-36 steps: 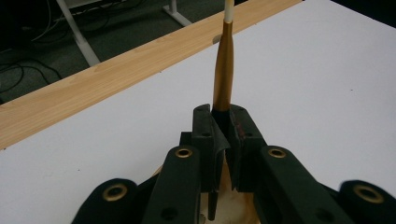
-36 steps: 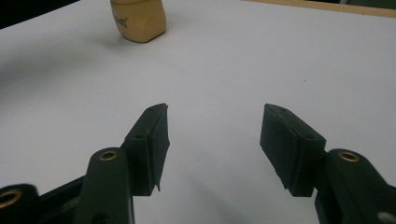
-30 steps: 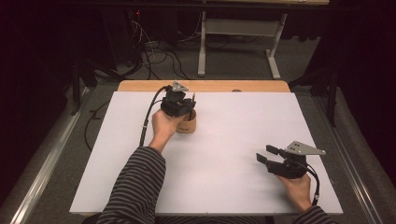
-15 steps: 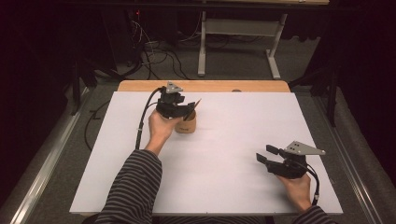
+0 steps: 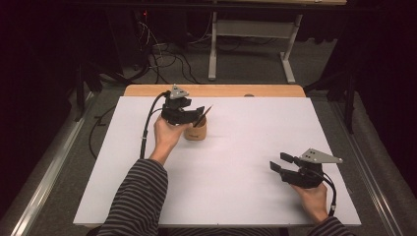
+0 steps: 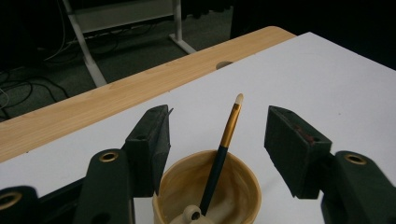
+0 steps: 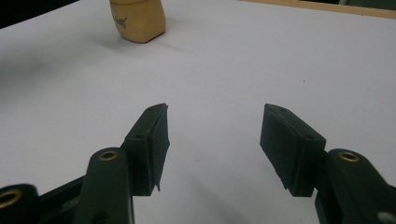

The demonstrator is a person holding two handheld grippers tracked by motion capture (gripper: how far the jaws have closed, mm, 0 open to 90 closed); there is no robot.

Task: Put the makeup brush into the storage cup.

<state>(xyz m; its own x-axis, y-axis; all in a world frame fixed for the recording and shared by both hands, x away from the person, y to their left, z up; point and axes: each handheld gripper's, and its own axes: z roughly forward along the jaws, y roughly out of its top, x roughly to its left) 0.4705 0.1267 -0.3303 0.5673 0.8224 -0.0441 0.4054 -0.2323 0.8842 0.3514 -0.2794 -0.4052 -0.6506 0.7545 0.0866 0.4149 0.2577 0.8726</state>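
Observation:
A tan ceramic cup stands on the white table sheet toward the back left. A paintbrush with a dark handle, gold ferrule and pale tip leans inside the cup, tip up. My left gripper hovers just over the cup, open, its jaws on either side of the brush without touching it. My right gripper rests open near the front right, nothing between its jaws. The cup appears far off in the right gripper view.
A wooden table edge runs along the back of the sheet. Beyond it are a metal stand and loose cables on the floor. A metal rail lies left of the table.
My left gripper has drawn back to the left and up from the cup, leaving the brush standing free in it. The right gripper has not moved.

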